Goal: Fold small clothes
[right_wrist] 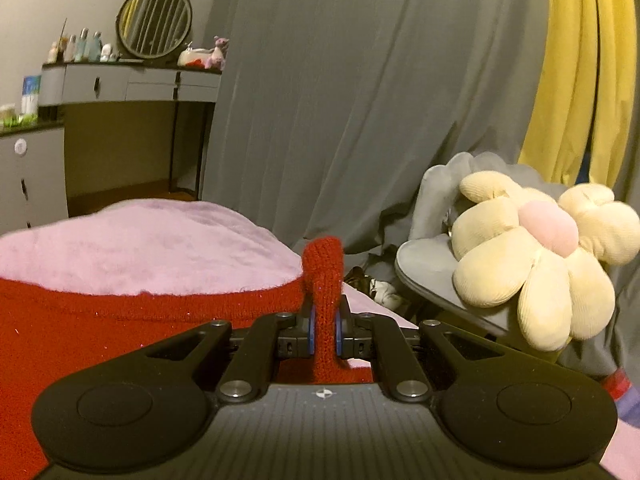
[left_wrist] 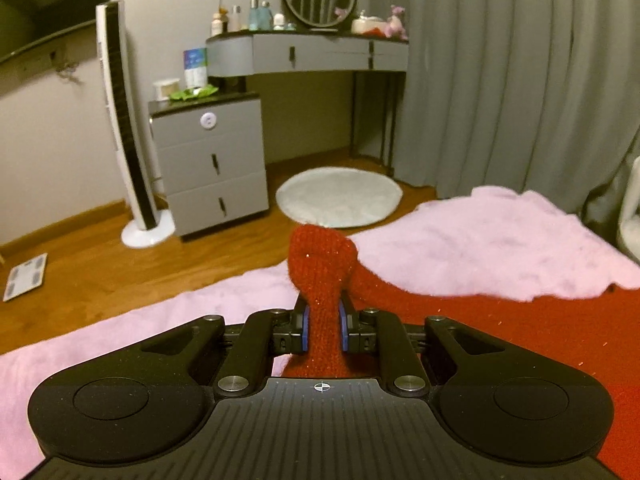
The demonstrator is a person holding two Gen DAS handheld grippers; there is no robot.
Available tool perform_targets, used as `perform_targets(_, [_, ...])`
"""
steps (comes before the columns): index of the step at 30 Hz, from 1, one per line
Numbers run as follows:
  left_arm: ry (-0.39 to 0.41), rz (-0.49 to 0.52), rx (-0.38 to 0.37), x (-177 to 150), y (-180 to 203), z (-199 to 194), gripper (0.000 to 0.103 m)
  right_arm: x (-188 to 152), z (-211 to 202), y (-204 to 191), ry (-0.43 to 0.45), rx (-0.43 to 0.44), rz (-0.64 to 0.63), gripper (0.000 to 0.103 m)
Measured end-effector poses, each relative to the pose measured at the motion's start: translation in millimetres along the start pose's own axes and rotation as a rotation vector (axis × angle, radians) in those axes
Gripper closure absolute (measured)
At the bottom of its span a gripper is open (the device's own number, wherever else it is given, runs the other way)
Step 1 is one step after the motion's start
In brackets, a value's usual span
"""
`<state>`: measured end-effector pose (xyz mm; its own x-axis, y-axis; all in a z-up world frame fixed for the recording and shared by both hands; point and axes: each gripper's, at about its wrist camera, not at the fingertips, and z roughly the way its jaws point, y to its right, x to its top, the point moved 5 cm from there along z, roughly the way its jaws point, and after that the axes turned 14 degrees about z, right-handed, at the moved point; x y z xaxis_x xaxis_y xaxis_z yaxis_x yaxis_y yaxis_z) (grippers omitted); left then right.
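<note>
A red knitted garment [left_wrist: 520, 332] lies on a pink fluffy blanket [left_wrist: 480, 240]. My left gripper [left_wrist: 324, 320] is shut on a bunched corner of it, which sticks up past the fingertips. The rest spreads to the right. In the right wrist view the same red garment [right_wrist: 120, 312] spreads to the left over the pink blanket [right_wrist: 140, 248]. My right gripper [right_wrist: 325, 320] is shut on another bunched corner, which stands up between the blue pads.
A grey drawer unit [left_wrist: 212, 168], a tower fan [left_wrist: 124, 120], a round white rug [left_wrist: 340, 196] and a dressing table [left_wrist: 308, 52] stand beyond the bed on wood floor. A grey curtain [right_wrist: 360, 100] hangs behind. A flower-shaped plush [right_wrist: 532, 256] sits on a grey chair at right.
</note>
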<state>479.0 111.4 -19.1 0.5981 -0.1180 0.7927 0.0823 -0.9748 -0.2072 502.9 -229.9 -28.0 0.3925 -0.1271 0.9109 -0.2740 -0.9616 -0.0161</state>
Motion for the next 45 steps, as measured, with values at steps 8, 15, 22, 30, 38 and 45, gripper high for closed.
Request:
perform_targets(8, [0.014,0.026,0.076,-7,-2,-16,0.051,-4,-9,0,0.025,-0.055,-0.056,0.067])
perform_targets(15, [-0.056,-0.018,-0.077,-30,21,-55,0.037,-35,-94,5,0.016,0.134,-0.051,0.054])
perform_targets(22, [-0.116,-0.005,-0.139,-54,50,-81,0.037,-89,-146,-37,-0.089,0.340,-0.072,0.080])
perform_targets(30, [-0.132,0.054,-0.092,-63,52,-86,0.028,-99,-134,-21,-0.037,0.225,-0.207,0.084])
perform_targets(38, [-0.173,-0.115,-0.081,-106,-12,-94,0.030,-84,-121,73,-0.053,0.000,-0.069,0.095])
perform_targets(45, [-0.177,-0.229,-0.362,-125,-21,-108,0.031,-89,-151,98,-0.209,0.308,0.299,0.048])
